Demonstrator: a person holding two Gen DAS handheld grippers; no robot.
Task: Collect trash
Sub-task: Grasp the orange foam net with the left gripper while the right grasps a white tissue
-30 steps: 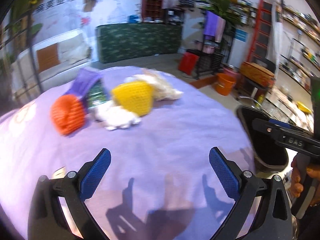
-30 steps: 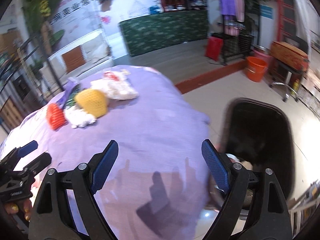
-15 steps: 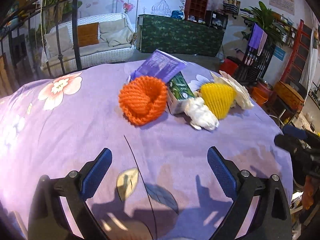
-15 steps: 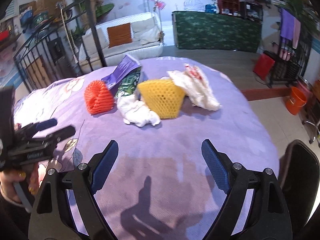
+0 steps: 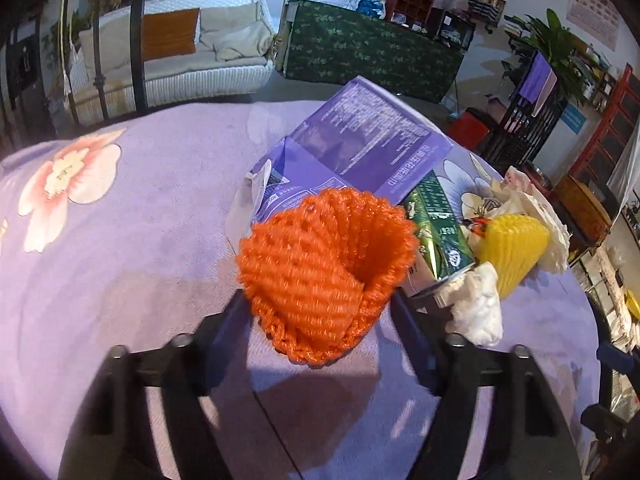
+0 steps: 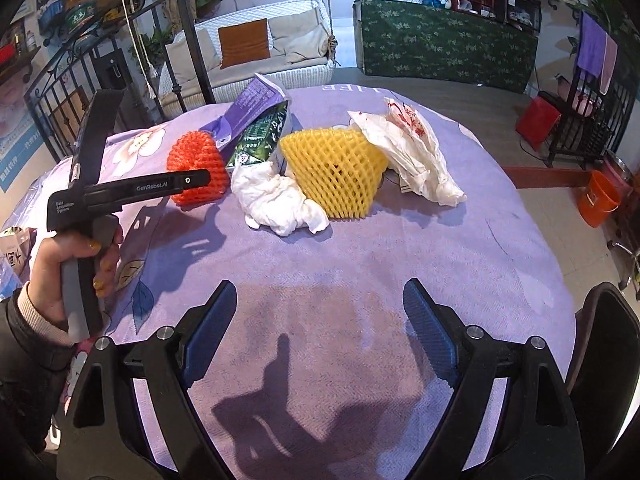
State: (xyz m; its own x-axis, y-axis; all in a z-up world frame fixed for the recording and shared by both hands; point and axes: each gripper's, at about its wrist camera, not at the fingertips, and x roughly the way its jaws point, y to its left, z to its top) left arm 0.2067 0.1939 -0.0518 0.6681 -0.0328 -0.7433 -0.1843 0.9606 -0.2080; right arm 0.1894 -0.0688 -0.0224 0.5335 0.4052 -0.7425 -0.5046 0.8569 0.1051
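An orange foam net (image 5: 320, 276) sits on the purple flowered tablecloth (image 5: 120, 248). My left gripper (image 5: 320, 308) has it between its jaws, which are closing; the blurred fingers reach the net's sides and the net does not look squeezed. Behind it lie a purple carton (image 5: 360, 148) and a green carton (image 5: 436, 236). To the right are a white tissue wad (image 6: 276, 200), a yellow foam net (image 6: 336, 168) and a crumpled white plastic bag (image 6: 412, 156). My right gripper (image 6: 320, 296) hangs open over bare cloth, short of the pile.
A black bin (image 6: 600, 352) stands off the table's right edge. A person's hand (image 6: 68, 256) holds the left tool at the table's left side. A white sofa (image 6: 256, 60), a green-covered counter (image 6: 440, 48) and an orange bucket (image 6: 600, 200) lie beyond the table.
My left gripper has swung left and forward up to the orange net, and its jaws have narrowed around it. My right gripper swung from the bin to face the pile.
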